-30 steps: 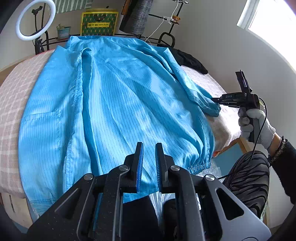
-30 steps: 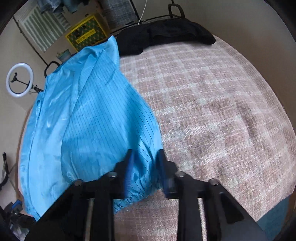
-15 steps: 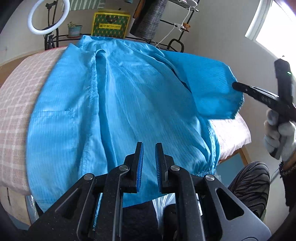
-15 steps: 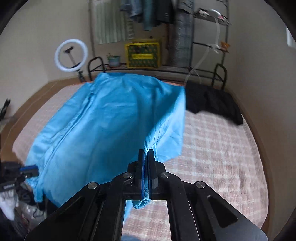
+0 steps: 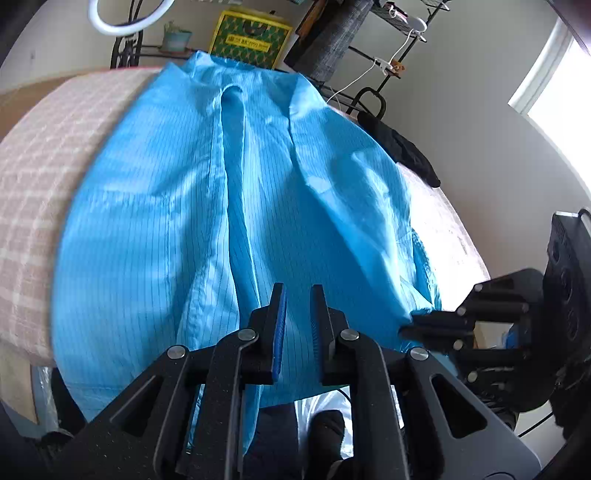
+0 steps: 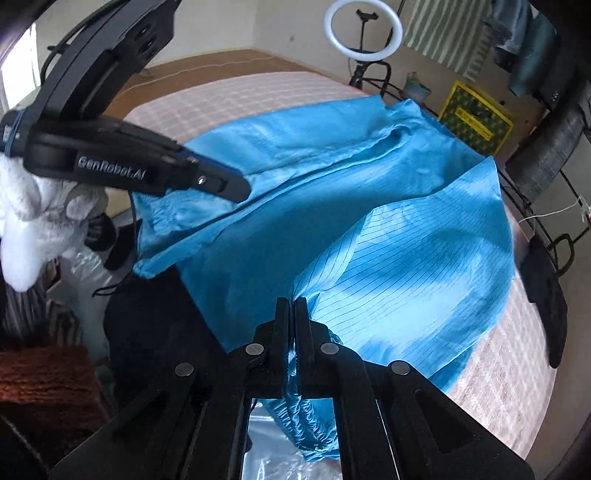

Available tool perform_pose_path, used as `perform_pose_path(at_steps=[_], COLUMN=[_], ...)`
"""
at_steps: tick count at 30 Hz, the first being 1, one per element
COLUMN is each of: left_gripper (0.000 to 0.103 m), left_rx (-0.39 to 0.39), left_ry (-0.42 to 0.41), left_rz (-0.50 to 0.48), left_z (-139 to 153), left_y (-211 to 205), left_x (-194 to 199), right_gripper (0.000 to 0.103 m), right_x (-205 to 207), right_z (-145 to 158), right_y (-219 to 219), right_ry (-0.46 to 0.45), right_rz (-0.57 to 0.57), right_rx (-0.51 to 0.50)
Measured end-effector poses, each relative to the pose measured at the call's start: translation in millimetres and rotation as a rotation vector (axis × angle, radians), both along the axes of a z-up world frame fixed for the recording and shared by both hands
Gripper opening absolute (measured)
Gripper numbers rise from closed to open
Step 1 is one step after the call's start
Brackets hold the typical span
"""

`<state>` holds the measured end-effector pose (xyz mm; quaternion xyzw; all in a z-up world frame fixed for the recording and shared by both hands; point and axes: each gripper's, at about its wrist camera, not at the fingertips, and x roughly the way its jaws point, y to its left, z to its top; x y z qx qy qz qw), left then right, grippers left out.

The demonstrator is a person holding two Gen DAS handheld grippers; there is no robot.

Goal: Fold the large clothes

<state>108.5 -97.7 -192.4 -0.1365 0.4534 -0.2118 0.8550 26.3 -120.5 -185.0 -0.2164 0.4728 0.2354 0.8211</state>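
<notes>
A large blue striped coat (image 5: 207,206) lies spread on the bed, its hem hanging over the near edge. My right gripper (image 6: 294,306) is shut on the coat's sleeve cuff (image 6: 295,410) and holds the sleeve (image 6: 413,258) drawn across the coat's body toward the near edge. It also shows in the left wrist view (image 5: 410,325) at the right, gripping the sleeve end. My left gripper (image 5: 298,295) is open and empty, just above the hem at the near middle. It shows in the right wrist view (image 6: 236,188) over the coat's far side.
The bed has a pink checked cover (image 5: 48,155). A black garment (image 6: 546,295) lies at the bed's far side. A ring light (image 6: 364,31), a yellow crate (image 5: 251,37) and a metal rack (image 5: 369,99) stand behind the bed. A gloved hand (image 6: 26,221) holds the left gripper.
My right gripper has carried the sleeve from the lifted position out right across the coat toward the near edge. The left gripper has moved closer to the hem and stays open.
</notes>
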Motion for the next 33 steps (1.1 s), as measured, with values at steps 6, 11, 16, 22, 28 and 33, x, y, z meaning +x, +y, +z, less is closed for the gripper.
perform_pose_path(at_steps=[6,11,16,22,28,33], left_gripper=[0.011,0.011,0.014,0.032,0.032,0.032], left_rx=[-0.014,-0.075,-0.159,-0.031,0.017,0.048], left_ry=[0.02,0.066,0.084,0.027,0.119,0.091], left_rz=[-0.031,-0.083,-0.099,-0.216,-0.242,-0.292], left_z=[-3.4,-7.0,1.6,2.8,-42.7,-40.7], left_y=[-8.5,-20.8,-31.5,-73.4,-85.9,-99.4], left_x=[2.9,2.9,5.3,4.7,-9.5,-24.4], right_gripper=[0.028,0.029,0.029,0.029,0.007,0.003], right_x=[-2.8,-4.2,0.4,6.2,9.8,-3.6], right_z=[7.2,28.7,11.8,-23.3,-43.9,-32.7], right_y=[-23.7,-81.1,-129.0,-141.3,-123.9,-123.6], right_ry=[0.066,0.055,0.12,0.288,0.339,0.317], right_rz=[-0.067,-0.269,-0.539,-0.654,-0.66,-0.635], right_rx=[0.123,0.293,0.327,0.396,0.422,0.377])
